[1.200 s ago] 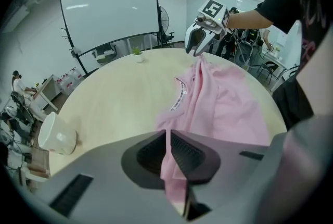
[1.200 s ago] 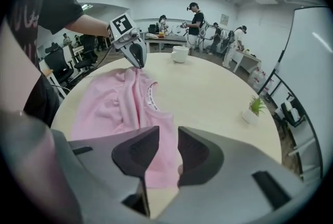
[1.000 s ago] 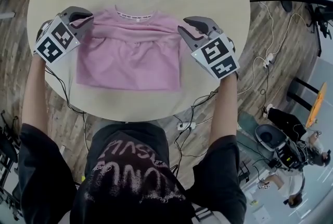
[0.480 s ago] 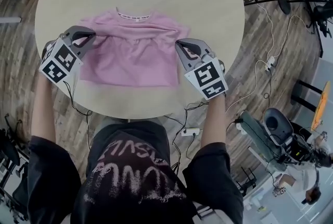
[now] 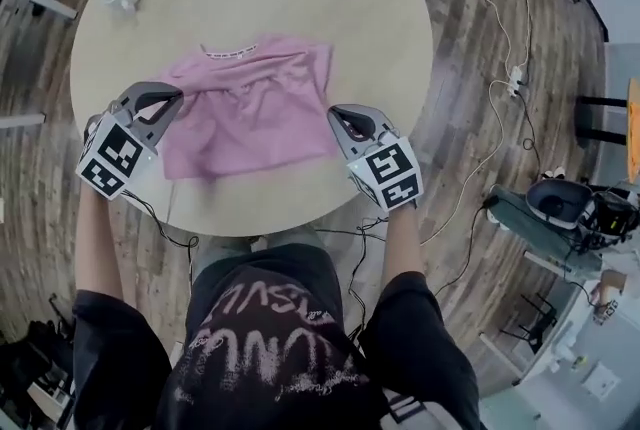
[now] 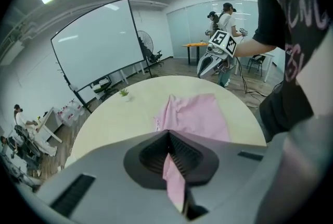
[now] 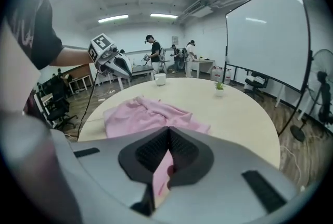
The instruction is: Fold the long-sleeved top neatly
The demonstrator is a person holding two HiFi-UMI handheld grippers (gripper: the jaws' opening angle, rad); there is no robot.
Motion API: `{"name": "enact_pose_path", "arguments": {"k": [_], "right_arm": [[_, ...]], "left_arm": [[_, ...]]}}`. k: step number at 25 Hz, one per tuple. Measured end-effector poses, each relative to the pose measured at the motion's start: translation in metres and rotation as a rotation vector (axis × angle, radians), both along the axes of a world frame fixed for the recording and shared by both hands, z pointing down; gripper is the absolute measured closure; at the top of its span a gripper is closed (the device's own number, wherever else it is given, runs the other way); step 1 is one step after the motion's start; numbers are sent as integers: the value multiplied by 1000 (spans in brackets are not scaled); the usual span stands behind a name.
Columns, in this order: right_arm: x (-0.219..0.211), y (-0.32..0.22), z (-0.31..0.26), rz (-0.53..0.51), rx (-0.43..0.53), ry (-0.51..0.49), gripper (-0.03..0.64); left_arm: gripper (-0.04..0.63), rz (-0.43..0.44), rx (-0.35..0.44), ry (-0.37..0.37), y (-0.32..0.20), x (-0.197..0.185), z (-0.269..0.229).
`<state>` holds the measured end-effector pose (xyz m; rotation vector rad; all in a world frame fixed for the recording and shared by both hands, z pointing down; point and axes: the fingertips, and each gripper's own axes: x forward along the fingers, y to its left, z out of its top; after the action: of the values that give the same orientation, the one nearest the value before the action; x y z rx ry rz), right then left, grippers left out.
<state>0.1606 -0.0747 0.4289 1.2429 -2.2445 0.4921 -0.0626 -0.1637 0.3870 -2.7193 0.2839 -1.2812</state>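
Pink long-sleeved top (image 5: 255, 98), part-folded on the round table (image 5: 330, 8). Judged risks were that uneven pull between the two grips could skew the fold, or that a thin pinch could slip and let the edge drop. The left gripper (image 5: 176, 96) and right gripper (image 5: 336, 115) were each clamped tight on pink fabric at the top's near side edges.
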Motion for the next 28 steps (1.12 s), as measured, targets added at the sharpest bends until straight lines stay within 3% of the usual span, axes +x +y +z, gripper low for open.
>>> {"name": "enact_pose_path", "arguments": {"k": [4, 10, 16, 23, 28], "right_arm": [[-5, 20, -20, 116, 22, 1, 612], [-35, 62, -46, 263, 77, 28, 611], [-52, 98, -47, 432, 65, 24, 611], [-29, 111, -28, 577, 10, -13, 561], [-12, 99, 3, 599, -73, -36, 501]], "left_arm": [[585, 80, 45, 56, -1, 3, -23], [584, 215, 96, 88, 12, -23, -50], [584, 467, 157, -17, 23, -23, -58], [584, 749, 174, -170, 28, 29, -43], [584, 904, 177, -273, 26, 79, -11]]}}
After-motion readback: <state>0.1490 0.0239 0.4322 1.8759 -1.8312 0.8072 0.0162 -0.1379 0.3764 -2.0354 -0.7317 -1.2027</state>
